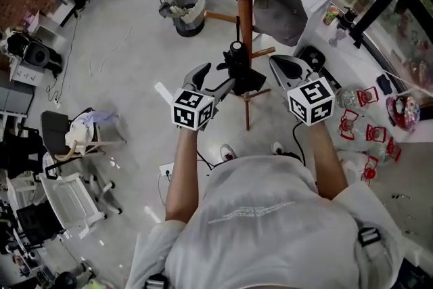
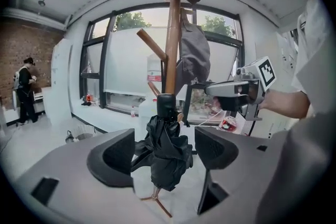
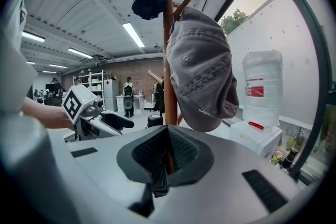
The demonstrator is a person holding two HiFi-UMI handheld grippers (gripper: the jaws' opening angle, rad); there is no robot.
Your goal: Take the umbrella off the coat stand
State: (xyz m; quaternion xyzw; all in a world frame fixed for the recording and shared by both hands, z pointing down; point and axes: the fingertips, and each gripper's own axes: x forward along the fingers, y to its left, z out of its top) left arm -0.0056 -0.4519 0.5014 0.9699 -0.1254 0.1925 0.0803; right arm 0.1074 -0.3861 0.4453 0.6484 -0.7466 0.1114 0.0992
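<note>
Head view downward, gripper views facing coat stand [image 2: 171,50]

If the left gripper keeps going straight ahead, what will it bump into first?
Probably the folded black umbrella hanging on the wooden coat stand. It lines up with the gap between the left gripper's open jaws, though how near is hard to tell.

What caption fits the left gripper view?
Left gripper, fingers apart, facing a folded black umbrella at the wooden coat stand.
</note>
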